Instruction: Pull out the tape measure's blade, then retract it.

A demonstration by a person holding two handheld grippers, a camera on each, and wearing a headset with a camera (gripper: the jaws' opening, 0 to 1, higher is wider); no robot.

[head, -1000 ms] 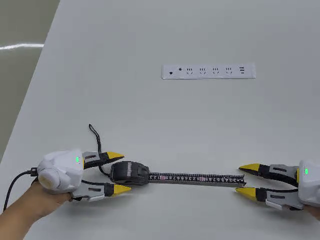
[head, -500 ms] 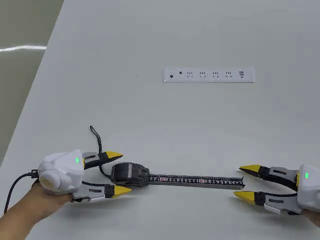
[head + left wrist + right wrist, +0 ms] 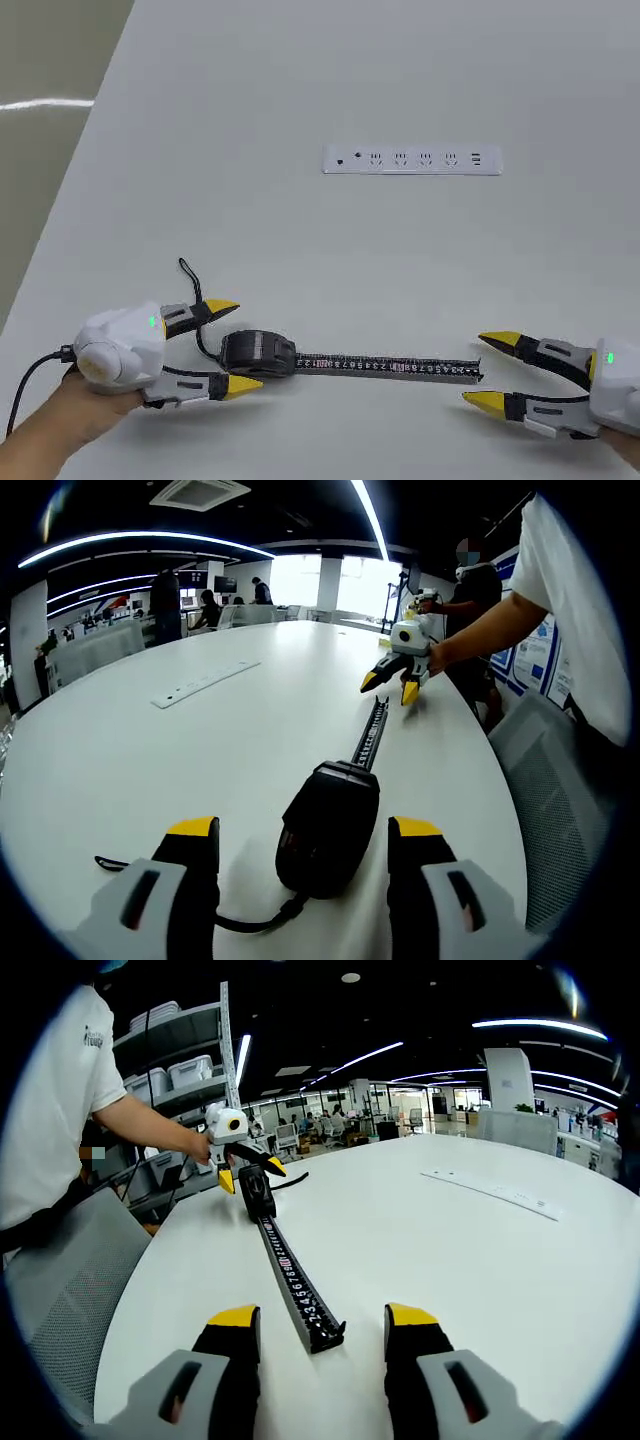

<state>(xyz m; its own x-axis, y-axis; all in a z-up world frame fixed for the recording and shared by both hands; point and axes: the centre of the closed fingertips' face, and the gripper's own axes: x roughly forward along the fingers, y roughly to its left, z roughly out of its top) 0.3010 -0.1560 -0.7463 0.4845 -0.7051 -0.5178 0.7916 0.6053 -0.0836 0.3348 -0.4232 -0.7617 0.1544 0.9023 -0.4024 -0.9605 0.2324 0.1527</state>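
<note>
My left gripper (image 3: 237,344) wide, straddling case (image 3: 262,353), gaps both sides. Blade (image 3: 390,366) out flat right of case; my right gripper (image 3: 488,370) wide at blade tip, not touching.

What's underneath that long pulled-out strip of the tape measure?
Only the white table: the blade lies along it, running out from the black case. The blade's underside is hidden from view, and so is the patch of table beneath the case.
</note>
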